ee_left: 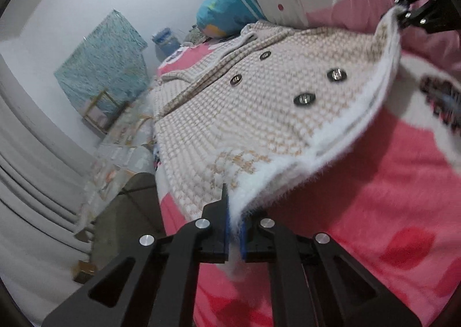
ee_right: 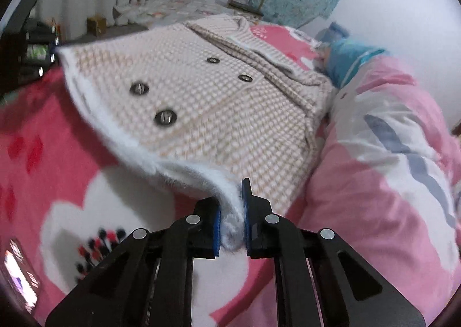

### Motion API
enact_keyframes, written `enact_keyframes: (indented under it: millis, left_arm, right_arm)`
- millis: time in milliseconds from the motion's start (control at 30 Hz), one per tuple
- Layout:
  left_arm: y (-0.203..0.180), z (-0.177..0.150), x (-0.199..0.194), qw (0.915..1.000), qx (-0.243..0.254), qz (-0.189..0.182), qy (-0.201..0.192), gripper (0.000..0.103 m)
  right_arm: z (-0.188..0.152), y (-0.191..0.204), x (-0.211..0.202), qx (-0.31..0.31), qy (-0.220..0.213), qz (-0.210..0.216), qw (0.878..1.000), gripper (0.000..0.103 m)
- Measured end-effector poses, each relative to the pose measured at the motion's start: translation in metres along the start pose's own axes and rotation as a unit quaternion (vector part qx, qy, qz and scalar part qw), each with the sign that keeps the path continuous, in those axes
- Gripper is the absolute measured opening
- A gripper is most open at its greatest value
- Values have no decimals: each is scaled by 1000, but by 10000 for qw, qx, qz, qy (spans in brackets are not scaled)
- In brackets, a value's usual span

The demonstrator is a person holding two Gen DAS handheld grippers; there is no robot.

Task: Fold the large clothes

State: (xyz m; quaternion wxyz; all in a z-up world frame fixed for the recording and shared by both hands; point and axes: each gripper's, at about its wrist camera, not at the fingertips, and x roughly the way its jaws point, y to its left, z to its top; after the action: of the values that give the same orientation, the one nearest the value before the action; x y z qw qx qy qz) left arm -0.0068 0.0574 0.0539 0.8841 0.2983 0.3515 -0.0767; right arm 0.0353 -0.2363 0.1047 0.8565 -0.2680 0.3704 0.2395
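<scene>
A beige-and-white checked coat (ee_left: 245, 114) with dark buttons and a white fleecy lining lies on a pink patterned bed cover; its hem is lifted off the bed. My left gripper (ee_left: 234, 223) is shut on one hem corner. My right gripper (ee_right: 232, 229) is shut on the other hem corner; it also shows at the top right of the left wrist view (ee_left: 409, 10). The coat (ee_right: 201, 96) stretches away from both grippers, collar at the far end. The left gripper shows at the left edge of the right wrist view (ee_right: 46, 59).
A pink quilt (ee_right: 389, 154) is heaped along one side of the bed, with a blue pillow (ee_right: 348, 59) beyond it. A turquoise cloth (ee_left: 103, 65) covers something against the far wall. Curtains (ee_left: 23, 183) and clutter sit off the bed's other side. The pink bed cover (ee_left: 374, 197) lies under the hem.
</scene>
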Motion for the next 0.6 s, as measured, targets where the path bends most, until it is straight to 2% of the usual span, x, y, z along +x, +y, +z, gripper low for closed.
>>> enact_keyframes:
  millis: [167, 367, 467, 600]
  left_arm:
    - [30, 36, 6, 9996, -114, -256, -14, 5]
    - [85, 92, 33, 9984, -471, -303, 32, 5]
    - [116, 126, 63, 9985, -482, -218, 166, 5]
    - [162, 172, 123, 9966, -622, -215, 488, 5]
  right_arm:
    - [41, -34, 12, 395, -25, 209, 9990, 10]
    - [97, -79, 34, 771, -410, 76, 9961, 9]
    - [123, -110, 54, 999, -553, -75, 9934, 9]
    - [157, -153, 102, 1329, -451, -5, 9901, 9]
